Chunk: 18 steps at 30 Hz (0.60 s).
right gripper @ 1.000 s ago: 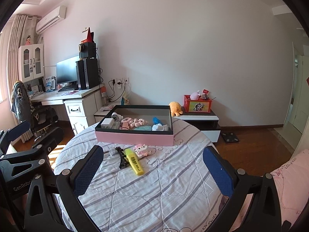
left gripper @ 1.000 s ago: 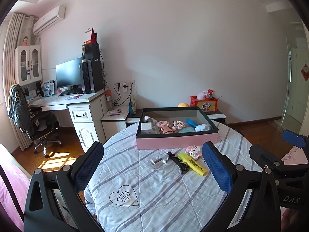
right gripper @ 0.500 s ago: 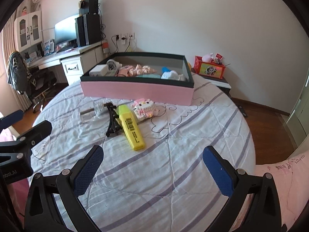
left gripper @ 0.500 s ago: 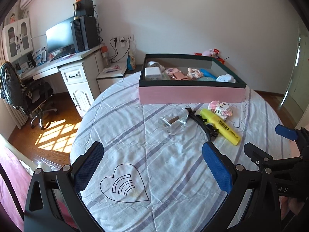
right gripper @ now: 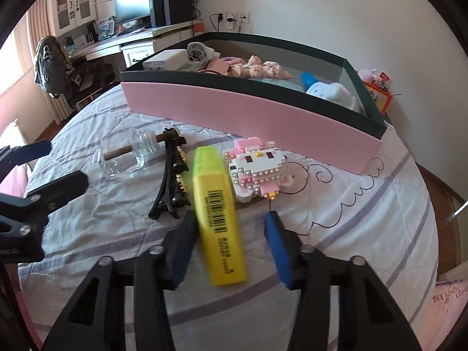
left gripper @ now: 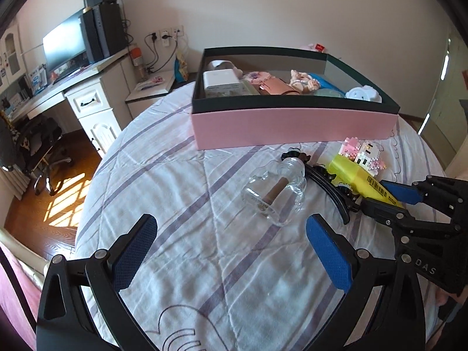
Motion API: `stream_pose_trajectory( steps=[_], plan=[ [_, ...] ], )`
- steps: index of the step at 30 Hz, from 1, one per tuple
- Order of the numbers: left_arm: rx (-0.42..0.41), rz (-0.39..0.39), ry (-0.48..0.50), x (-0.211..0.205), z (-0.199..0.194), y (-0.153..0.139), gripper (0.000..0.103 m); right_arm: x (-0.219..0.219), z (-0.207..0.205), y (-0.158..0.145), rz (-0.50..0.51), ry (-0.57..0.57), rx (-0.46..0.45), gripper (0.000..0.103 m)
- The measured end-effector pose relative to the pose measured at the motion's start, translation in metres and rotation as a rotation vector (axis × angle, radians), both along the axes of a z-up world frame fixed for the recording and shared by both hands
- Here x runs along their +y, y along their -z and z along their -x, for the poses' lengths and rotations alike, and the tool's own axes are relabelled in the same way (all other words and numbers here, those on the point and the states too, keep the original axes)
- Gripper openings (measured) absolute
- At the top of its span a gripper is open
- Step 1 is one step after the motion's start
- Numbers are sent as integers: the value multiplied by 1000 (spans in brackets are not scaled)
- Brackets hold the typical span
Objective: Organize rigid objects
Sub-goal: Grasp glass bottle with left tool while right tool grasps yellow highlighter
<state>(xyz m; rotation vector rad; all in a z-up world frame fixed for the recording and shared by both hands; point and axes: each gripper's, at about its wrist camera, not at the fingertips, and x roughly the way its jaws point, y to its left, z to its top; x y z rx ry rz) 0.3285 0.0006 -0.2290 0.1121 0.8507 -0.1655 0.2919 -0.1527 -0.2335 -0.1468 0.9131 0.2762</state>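
Left wrist view: a round table (left gripper: 175,193) covered with a white cloth with purple stripes is seen from above. The left gripper (left gripper: 231,251) is held over the cloth with its blue-padded jaws spread wide and nothing between them. Just beyond it a clear glass bottle (left gripper: 276,194) lies on its side. To the bottle's right a black hair clip (left gripper: 327,182) is found, then a yellow highlighter (left gripper: 356,177), then a pink and white block figure (left gripper: 364,153). Behind these a shallow pink box with a dark rim (left gripper: 292,125) is set, with small toys and a white device lying inside. The right gripper (left gripper: 389,201) is seen at the right edge, straddling the highlighter's near end.

Right wrist view: the right gripper (right gripper: 229,248) is lowered over the near end of the yellow highlighter (right gripper: 218,204), which lies flat on the cloth. Its jaws have just been narrowing around it; the left pad is just beside the highlighter, while a gap is left at the right pad, so no grip is shown. The hair clip (right gripper: 171,175) lies touching the highlighter's left side, and the bottle (right gripper: 125,155) lies further left. The block figure (right gripper: 257,171) is placed just right of the highlighter, before the pink box (right gripper: 248,117).
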Motion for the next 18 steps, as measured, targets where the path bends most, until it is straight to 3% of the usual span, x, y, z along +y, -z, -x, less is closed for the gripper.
stream_pose_trajectory(
  steps=[2, 8, 9, 11, 12, 13, 18],
  plan=[
    [29, -8, 29, -8, -12, 5, 103, -3, 6, 0, -16, -12, -6, 29],
    [74, -25, 69, -27, -35, 18, 98, -29, 30, -2, -86, 28, -4, 27],
    [74, -18, 78, -30, -37, 17, 93, -33, 35, -1, -99, 35, -3, 27],
    [61, -3, 104, -35, -39, 14, 75, -40, 40, -2, -131, 56, 0, 27],
    [56, -1, 115, -37, -39, 13, 60, -42, 40, -2, -143, 65, 1, 27],
    [49, -9, 117, -38, -38, 12, 54, -42, 39, -1, -149, 65, 10, 27],
    [34, -17, 88, -36, -25, 10, 53, -42, 28, -1, -172, 81, 16, 29]
  ],
)
